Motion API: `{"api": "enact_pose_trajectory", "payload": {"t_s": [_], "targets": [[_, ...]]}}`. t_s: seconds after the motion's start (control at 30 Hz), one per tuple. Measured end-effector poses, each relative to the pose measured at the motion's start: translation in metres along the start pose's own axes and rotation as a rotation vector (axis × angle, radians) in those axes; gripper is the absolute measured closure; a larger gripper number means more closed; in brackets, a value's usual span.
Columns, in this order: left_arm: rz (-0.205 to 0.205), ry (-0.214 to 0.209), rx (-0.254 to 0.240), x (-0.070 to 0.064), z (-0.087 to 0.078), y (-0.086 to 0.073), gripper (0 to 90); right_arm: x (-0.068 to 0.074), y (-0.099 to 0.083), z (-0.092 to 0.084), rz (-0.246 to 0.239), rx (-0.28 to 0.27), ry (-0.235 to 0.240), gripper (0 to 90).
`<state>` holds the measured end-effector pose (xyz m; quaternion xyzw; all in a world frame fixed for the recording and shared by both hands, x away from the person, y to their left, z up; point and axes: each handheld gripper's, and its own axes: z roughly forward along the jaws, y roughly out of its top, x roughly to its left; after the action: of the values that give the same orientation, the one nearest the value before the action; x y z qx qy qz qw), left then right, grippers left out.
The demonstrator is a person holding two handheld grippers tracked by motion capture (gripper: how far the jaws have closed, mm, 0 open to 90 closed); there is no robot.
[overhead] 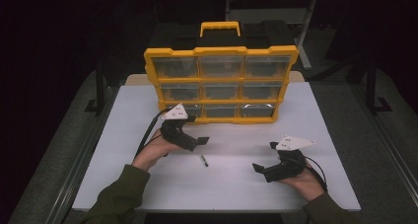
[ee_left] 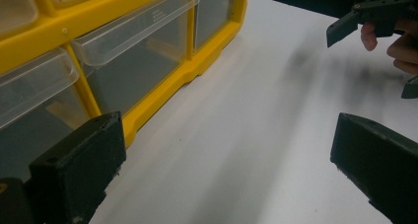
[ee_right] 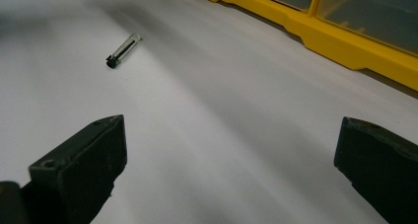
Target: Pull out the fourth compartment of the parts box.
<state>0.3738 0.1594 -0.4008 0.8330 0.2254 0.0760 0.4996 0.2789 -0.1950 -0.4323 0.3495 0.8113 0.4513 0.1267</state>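
A yellow organiser box (overhead: 221,84) with clear drawers and a yellow handle stands at the back middle of the white table (overhead: 236,187). A small thin piece (overhead: 202,159), black at one end with a shiny shaft, lies on the table between my two grippers. My left gripper (overhead: 196,130) hovers by the box's lower left drawers, open and holding nothing. My right gripper (overhead: 265,156) sits low at the front right, open too. In the right gripper view the small piece (ee_right: 123,49) lies ahead to the left of the wide-apart jaws. The box (ee_left: 148,61) runs along the left of the left gripper view.
Dark floor surrounds the table, with metal frame legs behind and at the sides. The box's yellow base (ee_right: 345,41) crosses the top right of the right gripper view. The other hand and its gripper (ee_left: 369,14) appear at the top right of the left gripper view.
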Motion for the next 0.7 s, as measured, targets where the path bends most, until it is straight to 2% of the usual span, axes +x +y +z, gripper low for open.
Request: {"api": "enact_pose_trajectory", "payload": {"t_s": [0.27,0.7], "targets": [[-0.003,-0.007,-0.017,-0.001,0.006,0.002,0.7,0.0,0.0,0.0,-0.002,-0.003,-0.001,0.0],[0.021,-0.015,-0.012,-0.002,0.017,0.005,0.7,0.0,0.0,0.0,-0.001,-0.004,-0.002,0.0]]}}
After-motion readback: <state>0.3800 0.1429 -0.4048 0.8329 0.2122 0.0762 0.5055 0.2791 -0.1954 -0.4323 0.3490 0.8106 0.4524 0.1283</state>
